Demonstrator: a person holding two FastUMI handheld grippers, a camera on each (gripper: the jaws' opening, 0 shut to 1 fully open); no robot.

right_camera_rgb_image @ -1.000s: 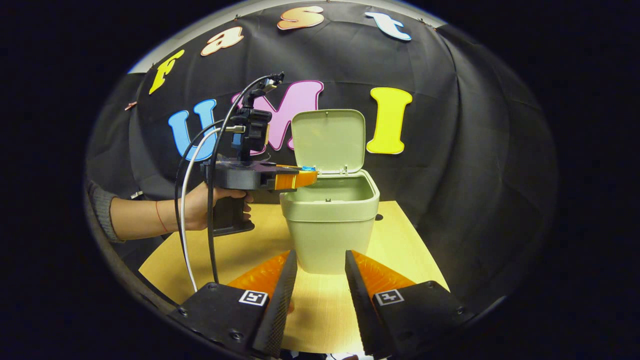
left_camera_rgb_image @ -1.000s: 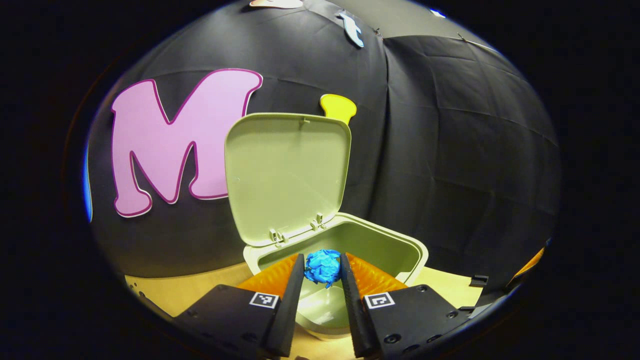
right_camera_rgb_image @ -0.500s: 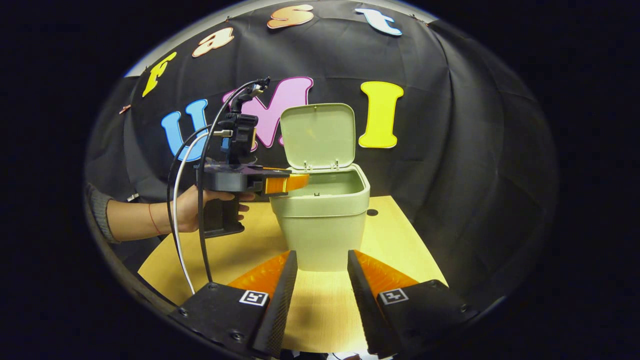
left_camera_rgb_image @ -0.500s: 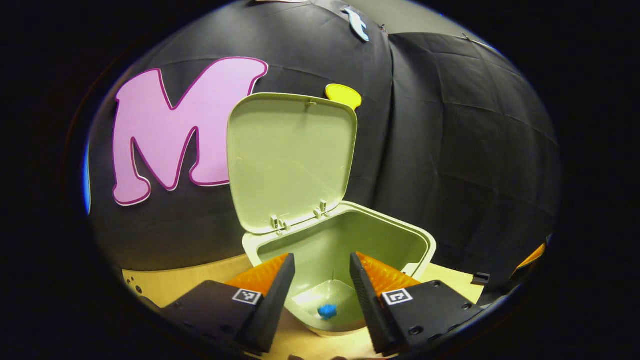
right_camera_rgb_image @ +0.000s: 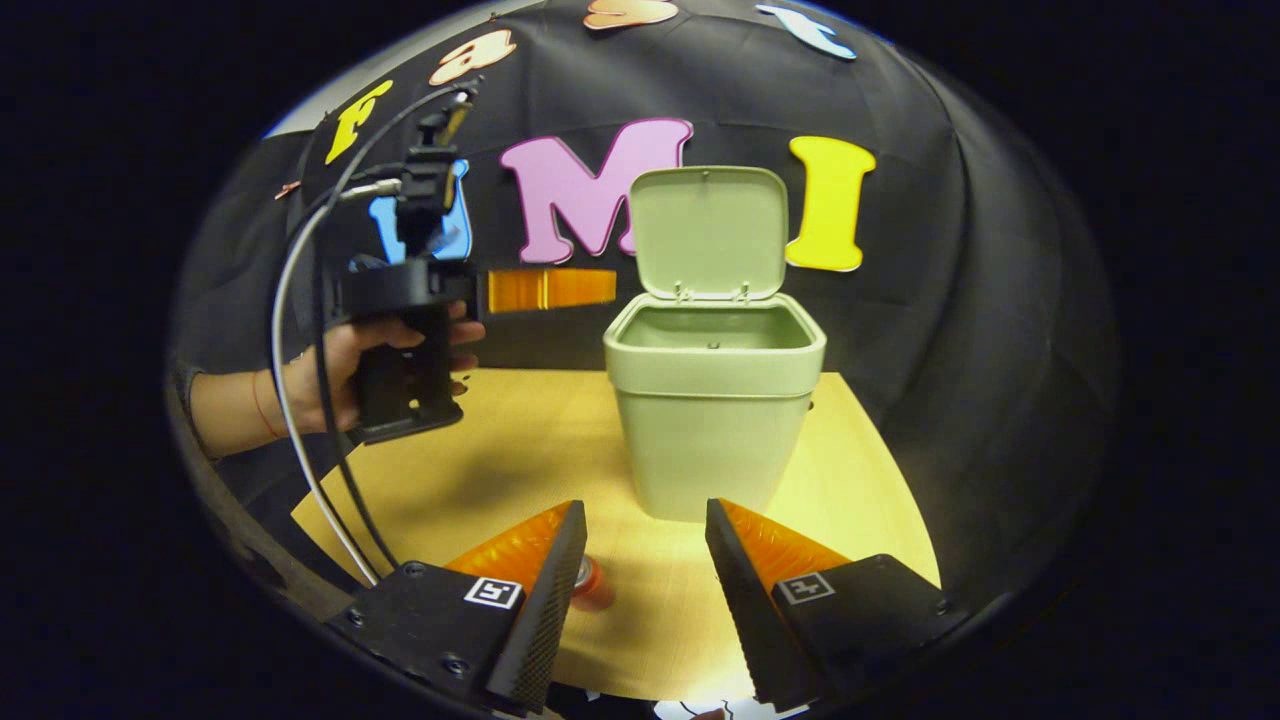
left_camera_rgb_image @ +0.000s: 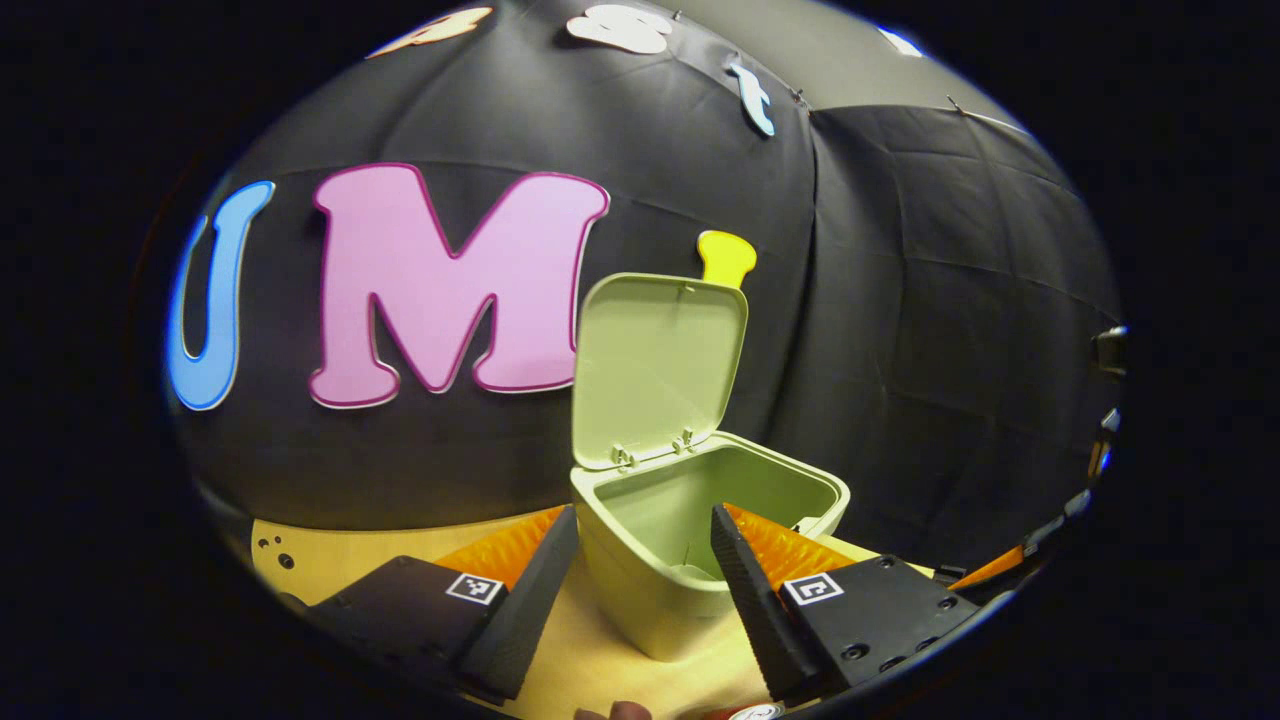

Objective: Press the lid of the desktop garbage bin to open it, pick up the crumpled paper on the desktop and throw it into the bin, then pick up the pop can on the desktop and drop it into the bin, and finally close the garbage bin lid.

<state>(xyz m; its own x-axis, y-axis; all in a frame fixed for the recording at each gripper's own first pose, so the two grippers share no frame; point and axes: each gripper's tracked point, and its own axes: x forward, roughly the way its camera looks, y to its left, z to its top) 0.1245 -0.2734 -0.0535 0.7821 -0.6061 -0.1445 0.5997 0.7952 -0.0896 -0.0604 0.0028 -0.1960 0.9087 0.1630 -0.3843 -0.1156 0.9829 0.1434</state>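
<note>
Left claw (left_camera_rgb_image: 640, 545) apart, empty — bin (right_camera_rgb_image: 714, 400) lid-up

A pale wooden table (right_camera_rgb_image: 500, 440) stands before a black cloth wall (right_camera_rgb_image: 960, 300). Small dark holes (left_camera_rgb_image: 272, 548) dot the table's far left corner. Black and white cables (right_camera_rgb_image: 300, 400) hang at left.

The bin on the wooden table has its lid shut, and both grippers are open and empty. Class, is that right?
Not quite: the bin has its lid standing open, as the right gripper view shows. The left gripper and right gripper are open and empty.
</note>
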